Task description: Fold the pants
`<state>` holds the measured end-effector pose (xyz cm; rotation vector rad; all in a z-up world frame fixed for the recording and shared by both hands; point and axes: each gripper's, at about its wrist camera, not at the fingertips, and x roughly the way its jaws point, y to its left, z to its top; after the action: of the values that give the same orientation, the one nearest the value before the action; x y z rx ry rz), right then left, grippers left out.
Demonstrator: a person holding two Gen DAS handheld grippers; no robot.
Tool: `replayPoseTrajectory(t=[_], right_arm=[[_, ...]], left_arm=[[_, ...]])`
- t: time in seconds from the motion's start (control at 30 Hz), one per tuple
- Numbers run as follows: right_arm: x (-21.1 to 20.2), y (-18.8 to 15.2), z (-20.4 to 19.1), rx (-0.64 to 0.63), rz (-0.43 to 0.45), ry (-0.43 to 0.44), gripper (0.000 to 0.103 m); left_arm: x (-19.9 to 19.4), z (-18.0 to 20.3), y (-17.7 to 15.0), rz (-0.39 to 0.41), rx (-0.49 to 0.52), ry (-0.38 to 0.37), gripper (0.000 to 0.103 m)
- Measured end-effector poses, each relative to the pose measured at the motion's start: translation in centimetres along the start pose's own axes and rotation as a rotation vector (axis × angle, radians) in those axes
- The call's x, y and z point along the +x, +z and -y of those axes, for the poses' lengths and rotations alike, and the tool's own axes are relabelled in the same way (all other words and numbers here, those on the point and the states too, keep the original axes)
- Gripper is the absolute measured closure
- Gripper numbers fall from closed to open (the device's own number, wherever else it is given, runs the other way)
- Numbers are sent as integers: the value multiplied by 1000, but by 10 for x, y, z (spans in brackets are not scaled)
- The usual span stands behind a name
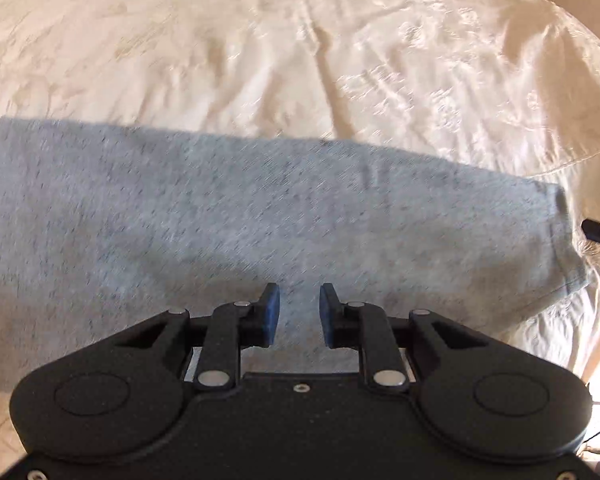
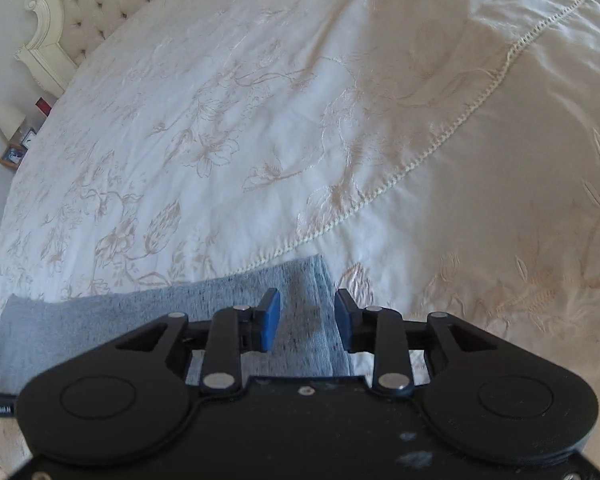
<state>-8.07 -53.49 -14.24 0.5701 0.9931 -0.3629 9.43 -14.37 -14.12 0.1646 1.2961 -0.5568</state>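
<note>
Pants (image 1: pixel 260 216) lie flat on the bed (image 1: pixel 220 48), gray and long. Left tool (image 1: pixel 299 312) hangs over them, a little open, holding nothing. Right tool (image 2: pixel 307 322) gapes wider above the cuff end, empty too. Grabbing one layer only could leave the fold crooked.

Open bedspread (image 2: pixel 260 120) surrounds the folded pants (image 1: pixel 260 208); headboard (image 2: pixel 92 4) stands far off.

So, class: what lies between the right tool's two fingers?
In the right wrist view, the right tool stands open over the grey pants; their ribbed end shows in the gap, ungripped.
</note>
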Motion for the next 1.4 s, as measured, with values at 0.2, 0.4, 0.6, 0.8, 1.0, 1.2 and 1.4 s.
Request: replayPoseTrajectory(t=[0.2,0.4,0.6,0.8,1.0,1.2,1.4], right_arm=[[-5,-26,6,-29,-68,8,67],[9,-31,10,-1,-118,20,66],[37,-22,15,-28,-167,43,63],[59,-10,31,31,-192,147,53],[58,-14,45,92,-266,234,51],[49,-17,32,70,-284,208,72],[9,-18,1,-60,-162,186,93]], left_arm=[[36,44,41,-4,58,4,75],[84,42,52,-79,-7,95,71],[81,32,51,-93,-6,72,70],[87,40,60,-95,5,91,71],[88,46,63,-98,14,95,71],[72,43,75,-104,32,71,71],[50,40,91,-32,21,54,71]])
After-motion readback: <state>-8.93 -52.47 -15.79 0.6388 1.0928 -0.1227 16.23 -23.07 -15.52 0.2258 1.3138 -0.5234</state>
